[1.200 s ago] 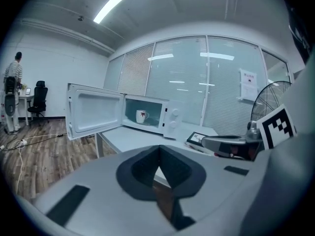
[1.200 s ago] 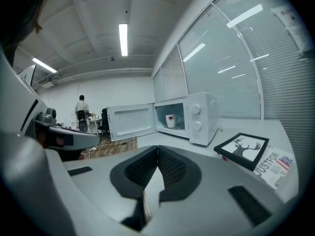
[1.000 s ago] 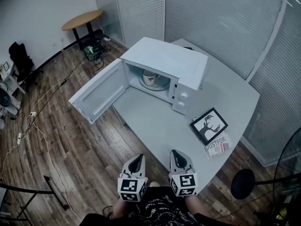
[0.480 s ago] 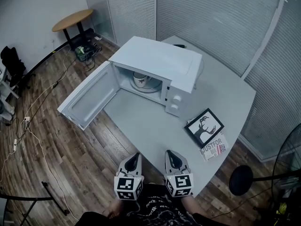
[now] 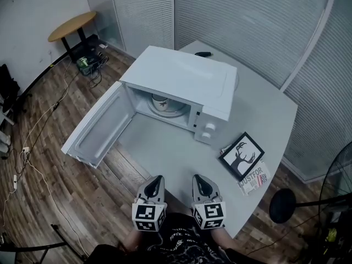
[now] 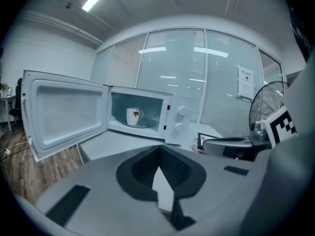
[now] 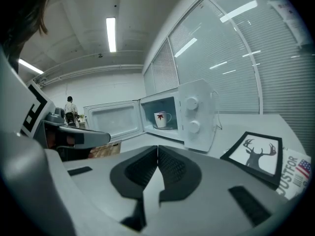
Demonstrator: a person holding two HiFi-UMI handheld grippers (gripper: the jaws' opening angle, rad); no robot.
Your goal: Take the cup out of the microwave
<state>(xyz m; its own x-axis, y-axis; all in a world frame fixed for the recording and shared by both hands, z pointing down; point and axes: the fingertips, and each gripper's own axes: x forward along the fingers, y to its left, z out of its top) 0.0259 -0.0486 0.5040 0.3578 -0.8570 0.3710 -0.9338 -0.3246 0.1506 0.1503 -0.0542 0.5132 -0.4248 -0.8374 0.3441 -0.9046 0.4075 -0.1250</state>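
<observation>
A white microwave (image 5: 187, 81) stands on the grey table (image 5: 264, 120) with its door (image 5: 96, 126) swung wide to the left. Inside, on the glass turntable, sits a white cup (image 5: 159, 100) with a red leaf print; it also shows in the left gripper view (image 6: 134, 115) and the right gripper view (image 7: 161, 119). Both grippers hover side by side at the table's near edge, well short of the microwave and pointing toward it. My left gripper (image 5: 155, 181) is shut with nothing in it. My right gripper (image 5: 199, 181) is likewise shut and empty.
A framed deer picture (image 5: 242, 155) and a booklet (image 5: 254, 179) lie on the table right of the microwave. A small dark object (image 5: 203, 54) lies behind the microwave. A fan (image 5: 341, 197) stands at the right. Cables trail over the wooden floor (image 5: 55, 164) at the left.
The view has drawn nearer to the table, so the microwave sits slightly lower and more central. Both grippers have moved forward together and stay shut.
</observation>
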